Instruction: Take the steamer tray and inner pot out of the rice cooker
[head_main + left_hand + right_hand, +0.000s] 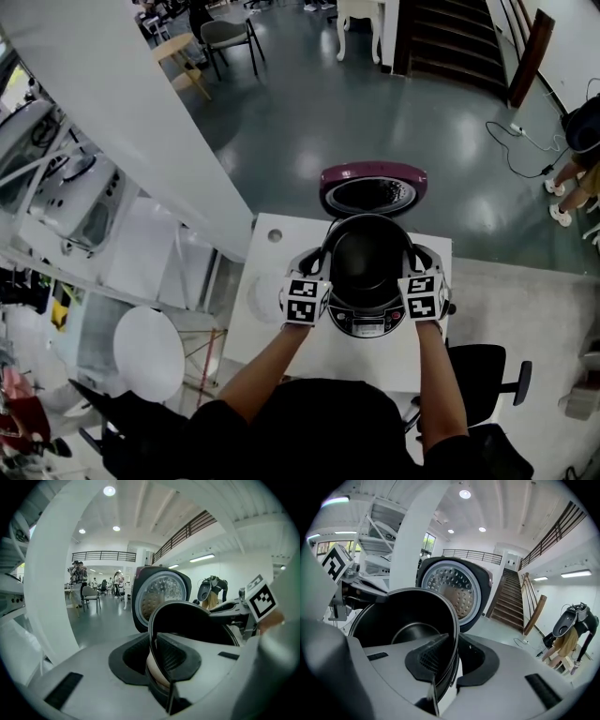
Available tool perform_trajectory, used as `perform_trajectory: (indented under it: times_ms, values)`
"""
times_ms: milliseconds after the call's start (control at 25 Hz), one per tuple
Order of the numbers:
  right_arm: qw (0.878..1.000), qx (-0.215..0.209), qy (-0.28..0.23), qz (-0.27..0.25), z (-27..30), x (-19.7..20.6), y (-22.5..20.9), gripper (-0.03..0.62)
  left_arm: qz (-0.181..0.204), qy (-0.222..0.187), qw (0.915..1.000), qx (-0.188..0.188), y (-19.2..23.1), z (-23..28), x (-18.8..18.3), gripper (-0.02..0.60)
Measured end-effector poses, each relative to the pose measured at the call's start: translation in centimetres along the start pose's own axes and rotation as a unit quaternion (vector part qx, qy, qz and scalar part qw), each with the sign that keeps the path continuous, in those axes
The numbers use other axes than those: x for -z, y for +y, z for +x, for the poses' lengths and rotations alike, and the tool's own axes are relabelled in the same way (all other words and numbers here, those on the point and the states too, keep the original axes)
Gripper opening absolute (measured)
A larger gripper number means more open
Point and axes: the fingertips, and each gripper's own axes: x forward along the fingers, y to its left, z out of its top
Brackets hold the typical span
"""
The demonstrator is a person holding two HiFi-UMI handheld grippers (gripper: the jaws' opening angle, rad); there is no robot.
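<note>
The black inner pot (367, 261) hangs just above the grey rice cooker (371, 321), whose maroon lid (373, 187) stands open behind it. My left gripper (323, 272) is shut on the pot's left rim, and my right gripper (412, 272) is shut on its right rim. In the left gripper view the thin rim (153, 630) runs between the pads of the left gripper (157, 663). The right gripper view shows the pot wall (408, 620) clamped in the right gripper (450, 663). A pale round thing (265, 298) lies left of the cooker; I cannot tell whether it is the steamer tray.
The cooker stands on a small white table (272, 361). A white round stool (148, 352) is at the left and a black chair (483, 370) at the right. A big white sloping beam (141, 122) runs past the table's far left. A person's legs (570, 187) show at the right edge.
</note>
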Motion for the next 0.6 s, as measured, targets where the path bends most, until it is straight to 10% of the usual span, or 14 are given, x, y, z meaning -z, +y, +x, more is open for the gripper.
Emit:
perform_trajectory:
  times_ms: [600]
  values:
    - [0.999, 0.022, -0.036, -0.028, -2.8, -6.7, 4.5, 0.051, -0.039, -0.053, 0.9978, 0.004, 4.6, -6.4, -3.5, 0.038]
